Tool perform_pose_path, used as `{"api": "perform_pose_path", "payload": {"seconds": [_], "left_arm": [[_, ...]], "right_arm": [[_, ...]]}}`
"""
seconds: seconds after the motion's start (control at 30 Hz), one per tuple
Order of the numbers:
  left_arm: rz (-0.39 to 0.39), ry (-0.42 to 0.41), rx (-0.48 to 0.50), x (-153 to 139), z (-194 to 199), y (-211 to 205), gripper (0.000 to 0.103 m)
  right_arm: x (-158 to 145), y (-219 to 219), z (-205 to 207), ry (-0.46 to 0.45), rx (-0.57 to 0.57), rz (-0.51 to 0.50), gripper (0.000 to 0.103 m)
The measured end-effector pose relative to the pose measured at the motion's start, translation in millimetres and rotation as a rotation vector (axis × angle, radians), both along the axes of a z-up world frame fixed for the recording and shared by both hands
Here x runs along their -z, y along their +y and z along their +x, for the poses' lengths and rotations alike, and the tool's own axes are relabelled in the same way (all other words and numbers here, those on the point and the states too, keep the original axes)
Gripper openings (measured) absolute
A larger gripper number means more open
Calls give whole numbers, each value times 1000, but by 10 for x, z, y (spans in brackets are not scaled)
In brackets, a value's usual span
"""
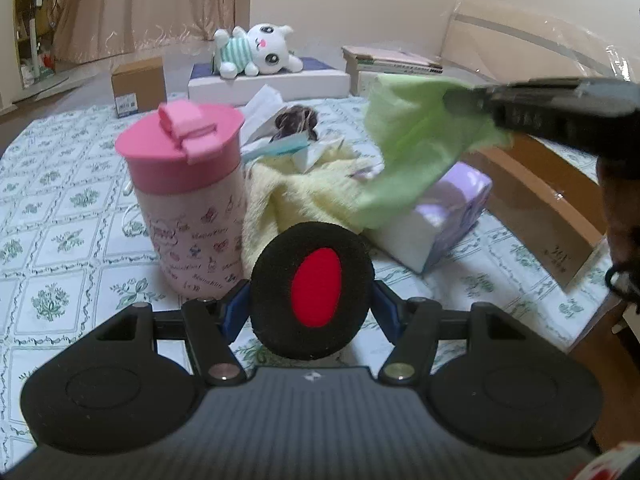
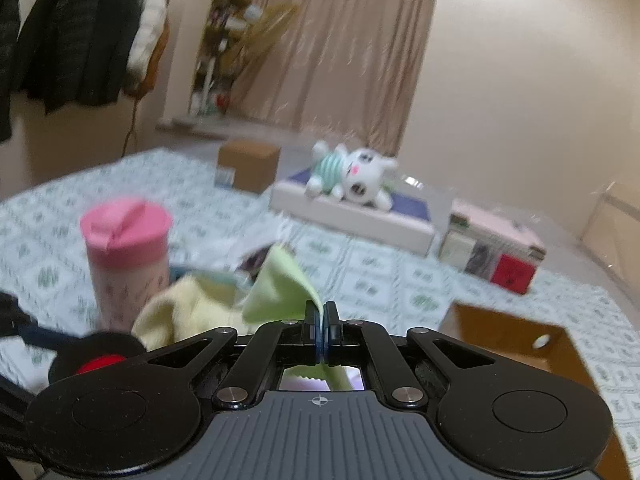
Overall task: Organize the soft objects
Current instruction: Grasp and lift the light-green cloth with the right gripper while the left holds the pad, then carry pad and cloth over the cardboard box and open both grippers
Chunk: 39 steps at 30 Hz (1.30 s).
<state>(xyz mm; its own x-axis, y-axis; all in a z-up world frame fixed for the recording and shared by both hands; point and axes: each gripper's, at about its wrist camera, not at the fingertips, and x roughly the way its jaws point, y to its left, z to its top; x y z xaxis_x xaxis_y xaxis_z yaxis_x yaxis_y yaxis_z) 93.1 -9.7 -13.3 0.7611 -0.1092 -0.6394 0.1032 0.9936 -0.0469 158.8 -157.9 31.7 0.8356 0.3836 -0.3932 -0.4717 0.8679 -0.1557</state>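
The right gripper (image 2: pixel 322 322) has its jaws pressed together on a corner of the green cloth (image 1: pixel 420 148), which hangs in the air above the bed, draping down toward the purple tissue box (image 1: pixel 444 216). The left gripper (image 1: pixel 312 300) pinches a round black pad with a red centre (image 1: pixel 312 292) between its blue fingers (image 1: pixel 234 312), holding it low over the patterned bedsheet (image 1: pixel 60 240). Just behind that pad lies a crumpled pale yellow towel (image 1: pixel 296 196), touching the side of the pink tumbler (image 1: pixel 188 200), which stands upright with its lid closed. Papers and a small printed photo (image 1: pixel 296 120) sit behind the towel. To the right, an open brown cardboard box (image 2: pixel 516 344) rests at the bed's edge. Farther back, a white plush cat in a striped green shirt (image 1: pixel 256 50) lies on a flat white box (image 1: pixel 272 80), with a small cardboard carton (image 1: pixel 138 84) to its left and stacked books (image 1: pixel 392 62) to its right.
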Motion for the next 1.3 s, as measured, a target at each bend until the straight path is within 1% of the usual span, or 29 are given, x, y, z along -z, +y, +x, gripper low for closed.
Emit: {"api": "perform_pose_path", "payload": {"seconds": [0.13, 0.27, 0.33, 0.47, 0.6, 0.77, 0.93, 1.1, 1.13, 1.17, 1.23, 1.3], "left_arm": [[-10, -13, 26, -138, -13, -158, 61], [-18, -29, 71, -265, 19, -381, 61], [-29, -35, 101, -318, 66, -529, 61], [-50, -44, 170, -387, 194, -891, 61], [-66, -42, 241, -416, 351, -1299, 61], [-73, -44, 309, -380, 564, -1765, 61], [-87, -47, 343, -325, 756, -2105, 61], [-95, -35, 375, -256, 919, -2374, 63], [-102, -33, 381, -236, 944, -2414, 64], [-109, -35, 385, -222, 959, -2442, 70], [-108, -37, 391, -196, 981, -2503, 76], [-94, -38, 391, -186, 994, -2540, 77]], "right_arm": [[-236, -245, -101, -40, 53, 46, 1], [-390, -633, -171, -53, 134, 74, 1], [-435, -863, -200, -52, 188, 84, 1], [-472, -1387, -243, -22, 307, 115, 1], [-385, -1846, -270, 22, 409, 143, 1], [-214, -2285, -259, 97, 475, 209, 1], [-74, -2499, -191, 158, 497, 271, 1], [20, -2626, -132, 188, 513, 308, 2], [35, -2648, -113, 191, 516, 311, 2], [46, -2669, -107, 194, 519, 313, 2], [74, -2695, -99, 200, 523, 314, 2], [98, -2712, -82, 207, 528, 316, 2]]}}
